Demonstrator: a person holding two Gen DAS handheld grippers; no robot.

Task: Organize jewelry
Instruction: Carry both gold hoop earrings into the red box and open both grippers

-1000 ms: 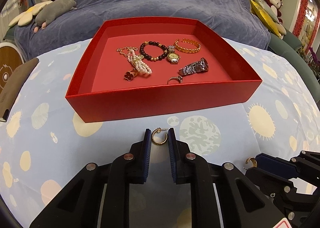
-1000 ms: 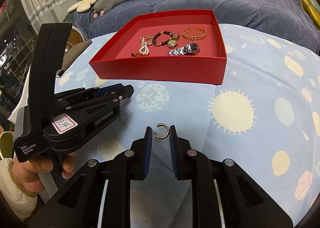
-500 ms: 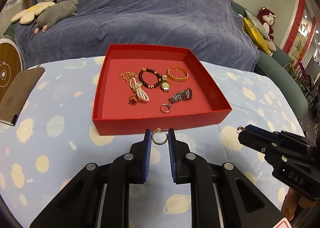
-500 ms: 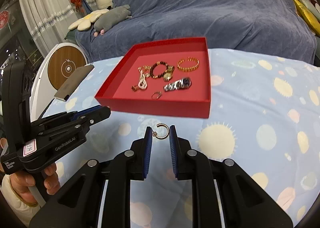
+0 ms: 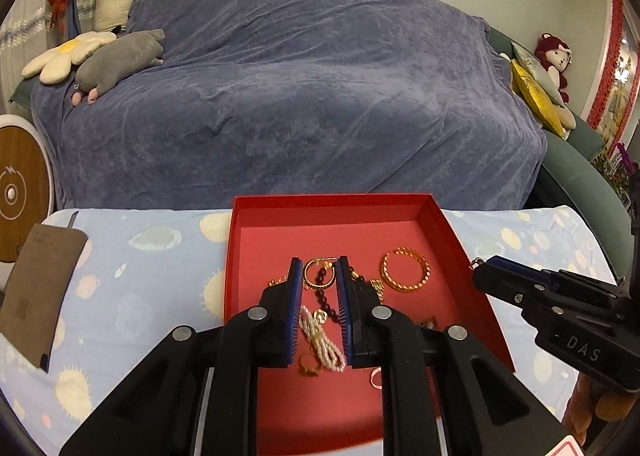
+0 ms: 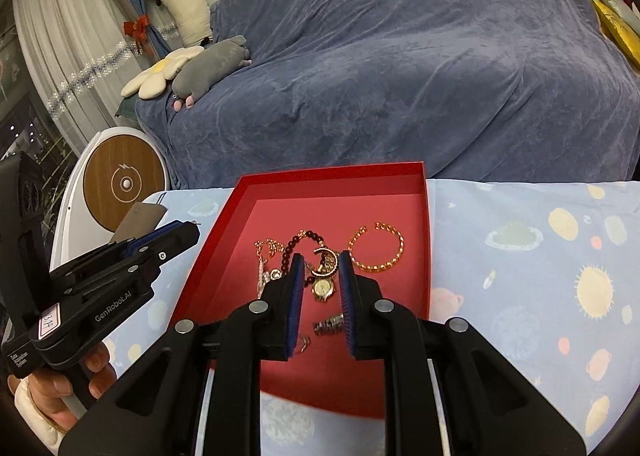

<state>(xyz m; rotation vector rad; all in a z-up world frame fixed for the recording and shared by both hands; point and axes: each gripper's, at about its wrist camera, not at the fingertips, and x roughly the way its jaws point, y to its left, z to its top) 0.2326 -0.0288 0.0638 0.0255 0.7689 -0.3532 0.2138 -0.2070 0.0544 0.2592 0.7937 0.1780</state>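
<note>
Each gripper holds a small gold hoop earring over the red box. The left gripper [image 5: 318,274] has its blue fingers [image 5: 295,284] closed narrow on one hoop earring [image 5: 317,275], which hangs above the dark bead bracelet [image 5: 322,296] inside the box. The right gripper [image 6: 320,268] pinches the other earring [image 6: 326,262] the same way, held above the gold watch [image 6: 322,288] near the middle of the box.

The red box [image 5: 452,232] is a shallow open tray sitting on the table. On its floor lie a gold chain bangle [image 5: 406,270] towards the right wall, a string of pearls [image 5: 320,340] nearer the front, a small ring [image 5: 376,378] close to the front edge, and a silver watch [image 6: 330,326] just in front of the gold one. The pieces in the middle overlap one another; the bangle lies apart from them.

The table wears a pale blue cloth [image 6: 520,256] printed with suns and planets. A brown booklet [image 5: 38,292] lies on it, well to the left of the box. Behind the table stands a sofa under a blue-grey throw [image 5: 300,75], with a grey plush toy [image 5: 120,61] and a flower-shaped cushion [image 5: 64,55] at its left end and a red plush monkey [image 5: 554,55] at the right.
</note>
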